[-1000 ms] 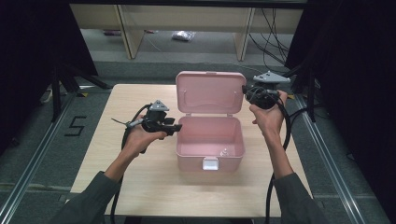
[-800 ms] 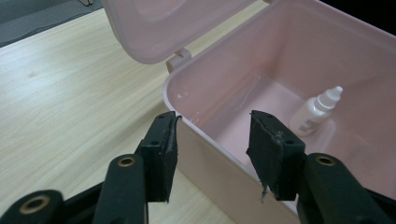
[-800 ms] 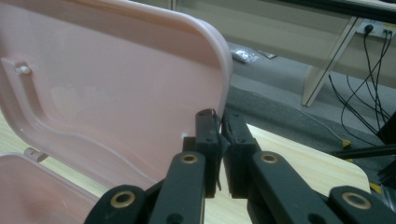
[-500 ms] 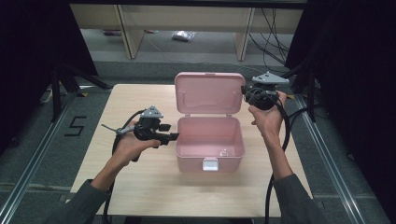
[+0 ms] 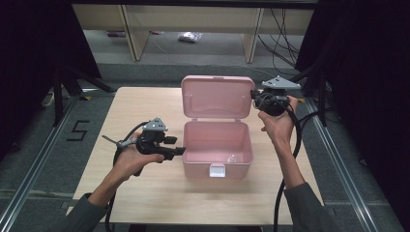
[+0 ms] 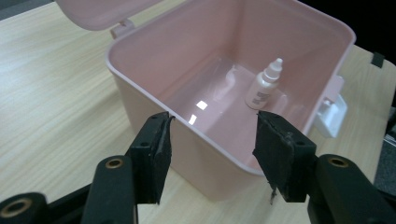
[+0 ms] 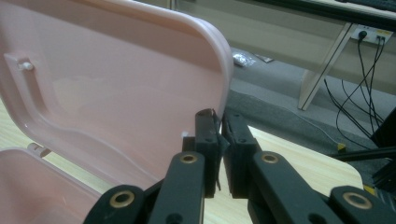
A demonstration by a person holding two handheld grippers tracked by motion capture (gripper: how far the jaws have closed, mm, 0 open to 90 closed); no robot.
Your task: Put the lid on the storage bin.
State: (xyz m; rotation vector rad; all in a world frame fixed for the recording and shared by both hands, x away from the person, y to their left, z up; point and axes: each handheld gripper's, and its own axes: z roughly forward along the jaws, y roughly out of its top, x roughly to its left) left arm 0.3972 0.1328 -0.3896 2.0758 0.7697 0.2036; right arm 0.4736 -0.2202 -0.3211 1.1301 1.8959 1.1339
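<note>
A pink plastic box (image 5: 198,169) stands open at the table's middle, its lid (image 5: 215,96) raised upright at the back. A small white dropper bottle (image 6: 264,86) stands upright on the box floor near the latch side (image 5: 232,158). My left gripper (image 5: 181,151) is open and empty, its jaws just outside the box's left wall (image 6: 196,154); in its own view they (image 6: 212,121) frame the near rim. My right gripper (image 5: 253,96) is shut on the lid's right edge (image 7: 223,70), with the jaws (image 7: 219,114) pinched on the rim.
The box sits on a light wooden table (image 5: 145,193) with bare surface on both sides and in front. A white latch (image 5: 217,170) hangs on the box front. Behind the table are wooden shelf legs (image 5: 130,34); cables (image 5: 285,29) run on the floor at the right.
My left gripper has drawn back a little, leftward and toward the near edge, away from the box. The right gripper and the lid have stayed put.
</note>
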